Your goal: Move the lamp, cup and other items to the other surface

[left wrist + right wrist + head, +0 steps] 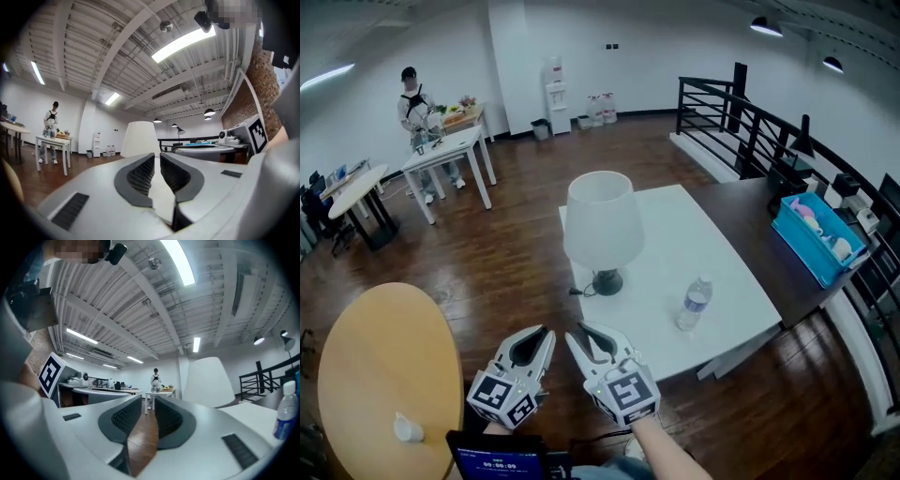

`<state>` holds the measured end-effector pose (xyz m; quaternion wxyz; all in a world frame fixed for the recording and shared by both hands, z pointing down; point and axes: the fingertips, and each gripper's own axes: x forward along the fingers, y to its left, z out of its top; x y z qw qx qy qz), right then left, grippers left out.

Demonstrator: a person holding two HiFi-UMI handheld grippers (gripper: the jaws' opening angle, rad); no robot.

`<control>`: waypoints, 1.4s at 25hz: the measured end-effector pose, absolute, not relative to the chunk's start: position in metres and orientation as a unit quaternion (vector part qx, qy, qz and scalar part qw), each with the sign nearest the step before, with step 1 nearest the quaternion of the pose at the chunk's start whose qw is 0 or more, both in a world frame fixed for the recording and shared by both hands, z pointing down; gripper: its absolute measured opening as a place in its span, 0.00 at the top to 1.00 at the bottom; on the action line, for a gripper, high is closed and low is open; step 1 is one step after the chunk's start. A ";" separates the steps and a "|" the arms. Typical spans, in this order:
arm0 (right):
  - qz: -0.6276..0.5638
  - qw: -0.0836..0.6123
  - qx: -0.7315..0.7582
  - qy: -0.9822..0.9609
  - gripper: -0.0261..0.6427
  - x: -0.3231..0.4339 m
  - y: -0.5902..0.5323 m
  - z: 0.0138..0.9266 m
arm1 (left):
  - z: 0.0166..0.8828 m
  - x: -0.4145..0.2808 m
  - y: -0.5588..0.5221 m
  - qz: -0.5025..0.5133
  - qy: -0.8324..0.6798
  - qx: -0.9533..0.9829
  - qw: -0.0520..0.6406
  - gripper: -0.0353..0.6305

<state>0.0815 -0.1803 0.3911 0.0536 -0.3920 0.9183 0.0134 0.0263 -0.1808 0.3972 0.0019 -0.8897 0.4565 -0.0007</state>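
A table lamp (602,220) with a white shade and dark base stands on the white table (703,239); a clear water bottle (695,303) stands to its right. A small white cup (407,429) sits on the round wooden table (380,361) at lower left. Both grippers hover side by side over the floor, short of the white table's near edge, pointing level at the lamp. My left gripper (546,334) (157,161) has its jaws together and empty, the lamp (140,138) beyond them. My right gripper (584,335) (147,404) is open a little, nothing between its pads; the lamp (208,380) and bottle (286,416) show to its right.
A dark desk at right carries a blue bin (820,234) with small items. A black railing (741,122) runs behind it. A person (417,108) stands at white tables far left. Wooden floor lies between the round table and the white one.
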 end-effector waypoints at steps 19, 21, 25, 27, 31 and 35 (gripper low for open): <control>0.002 -0.002 -0.579 0.815 0.66 0.335 -0.215 0.431 | 0.434 0.276 -0.224 0.001 0.307 -0.951 -0.031 0.79; -0.011 -0.009 -0.591 0.806 0.59 0.352 -0.221 0.440 | 0.438 0.283 -0.227 0.001 0.306 -0.951 -0.038 0.79; -0.034 -0.022 -0.604 0.796 0.51 0.377 -0.242 0.467 | 0.449 0.295 -0.235 -0.009 0.307 -0.950 -0.047 0.79; -0.048 -0.022 -0.608 0.792 0.39 0.384 -0.255 0.481 | 0.453 0.298 -0.240 -0.014 0.310 -0.950 -0.047 0.79; -0.071 -0.030 -0.602 0.795 0.36 0.384 -0.278 0.505 | 0.458 0.294 -0.252 -0.024 0.321 -0.946 -0.046 0.79; -0.090 -0.033 -0.596 0.797 0.36 0.385 -0.301 0.523 | 0.465 0.289 -0.263 -0.028 0.332 -0.941 -0.050 0.79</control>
